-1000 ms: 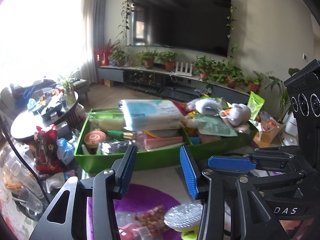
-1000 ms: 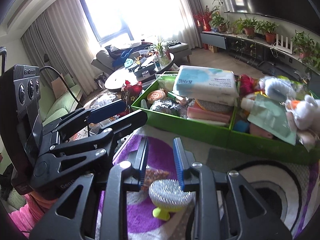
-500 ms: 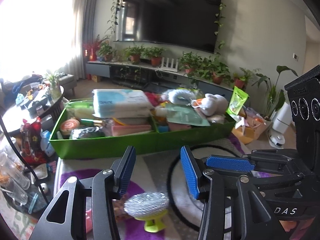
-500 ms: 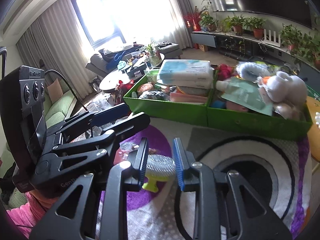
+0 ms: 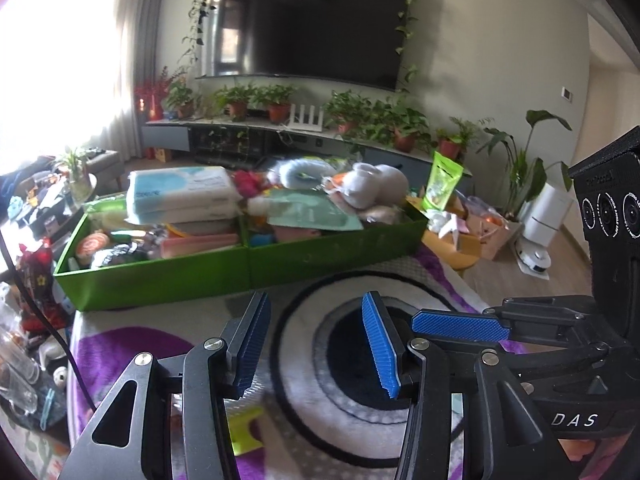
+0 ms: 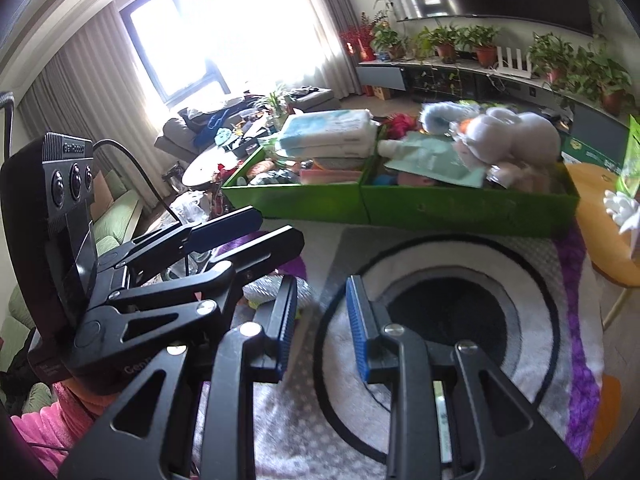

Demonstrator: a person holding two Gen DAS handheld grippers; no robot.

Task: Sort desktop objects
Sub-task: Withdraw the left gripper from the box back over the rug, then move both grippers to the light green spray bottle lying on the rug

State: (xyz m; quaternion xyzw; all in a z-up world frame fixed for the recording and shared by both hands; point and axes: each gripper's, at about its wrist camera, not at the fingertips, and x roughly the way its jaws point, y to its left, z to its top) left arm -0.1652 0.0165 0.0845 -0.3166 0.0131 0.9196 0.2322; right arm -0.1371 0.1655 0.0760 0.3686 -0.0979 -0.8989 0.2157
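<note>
Blue-padded left gripper (image 5: 316, 340) hangs w/ jaws wide apart, nothing between them; right gripper (image 6: 320, 328) also parted, narrower gap, empty, both over the patterned cloth (image 6: 532, 292) covering the tabletop. Nearest task item: silver mesh scrubber (image 6: 264, 290) on a yellow-green base (image 5: 246, 426), lying on the cloth by its left edge, just left of the right gripper & mostly hidden behind the fingers. Farther back, along the far edge, two green trays (image 5: 168, 276) sit side by side, touching. Left tray: white-blue tissue pack (image 5: 182, 194) on top, pink slab, round orange item. Right tray (image 6: 472, 208): pale green pouch (image 5: 312, 212), white plush toy (image 6: 516, 132), red item.
</note>
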